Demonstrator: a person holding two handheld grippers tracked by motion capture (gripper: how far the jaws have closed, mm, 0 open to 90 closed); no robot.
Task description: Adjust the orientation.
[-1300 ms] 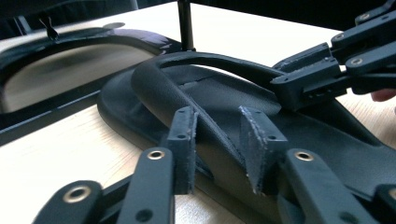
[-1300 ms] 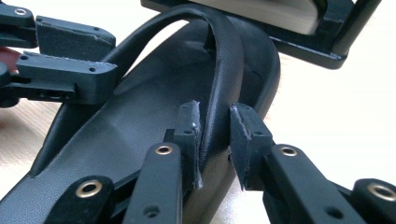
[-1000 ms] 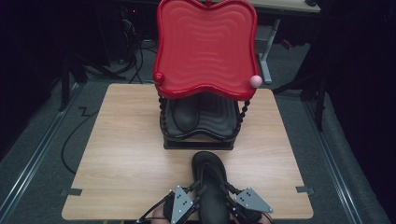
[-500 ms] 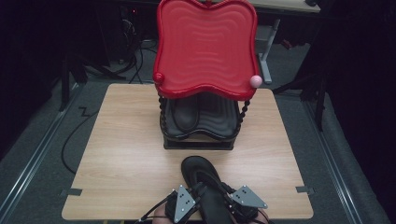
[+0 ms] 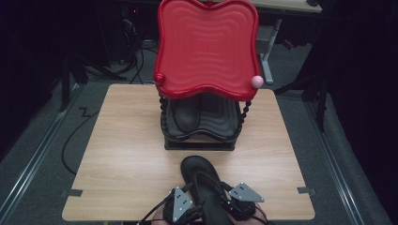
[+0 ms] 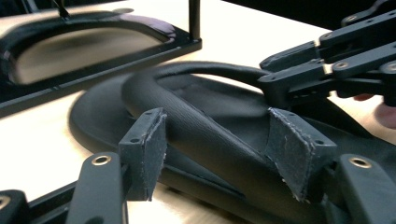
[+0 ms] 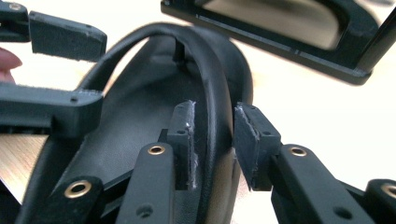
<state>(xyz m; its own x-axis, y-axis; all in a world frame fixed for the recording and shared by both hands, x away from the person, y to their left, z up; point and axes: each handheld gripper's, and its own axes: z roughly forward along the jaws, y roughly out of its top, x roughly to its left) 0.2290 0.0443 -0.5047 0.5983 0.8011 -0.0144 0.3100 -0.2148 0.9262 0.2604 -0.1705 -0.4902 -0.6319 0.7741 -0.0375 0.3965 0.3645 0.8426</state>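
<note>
With the left gripper (image 6: pixel 212 149) just opened off the sandal (image 5: pixel 205 187) strap and the right gripper's (image 7: pixel 212 140) fingers loosening too, the sandal risked sliding on the desk (image 5: pixel 122 154).

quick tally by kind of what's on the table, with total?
Black flip-flops: 2, one on the table between the grippers, one on the rack's lower tier
Two-tier rack with red top tray: 1
Handheld grippers: 2, the left gripper and the right gripper
Total: 5
</note>
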